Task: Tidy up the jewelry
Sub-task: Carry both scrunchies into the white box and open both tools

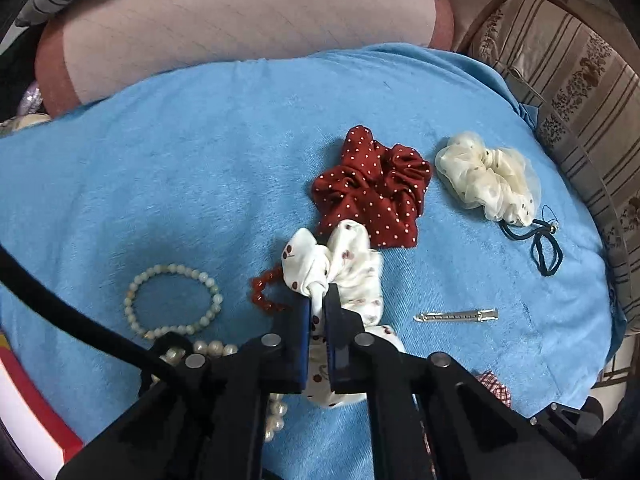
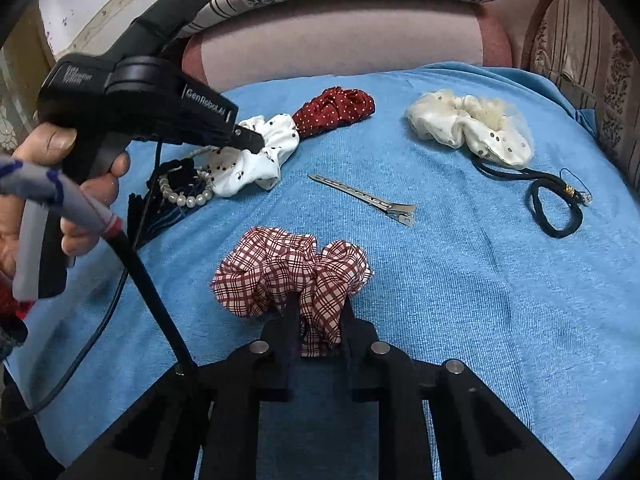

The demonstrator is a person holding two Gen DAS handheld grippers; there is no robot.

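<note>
My left gripper [image 1: 319, 300] is shut on a white cherry-print scrunchie [image 1: 348, 268], which lies on the blue towel [image 1: 180, 184]; it also shows in the right wrist view [image 2: 260, 156]. My right gripper [image 2: 318, 306] is shut on a red-and-white checked scrunchie [image 2: 288, 272]. A dark red dotted scrunchie [image 1: 372, 188] lies just beyond the white one. A cream tulle scrunchie [image 1: 488, 176], a black hair tie [image 1: 544, 248] and a silver hair clip [image 1: 456, 315] lie to the right. A pale bead bracelet [image 1: 172, 300], a red bead bracelet [image 1: 262, 292] and pearls [image 1: 216, 348] lie to the left.
A pink cushion [image 1: 240, 28] stands behind the towel. Striped floral upholstery [image 1: 580, 92] borders the right side. A black cable [image 1: 72, 312] crosses the left of the left wrist view. A hand [image 2: 60, 184] holds the left gripper's body in the right wrist view.
</note>
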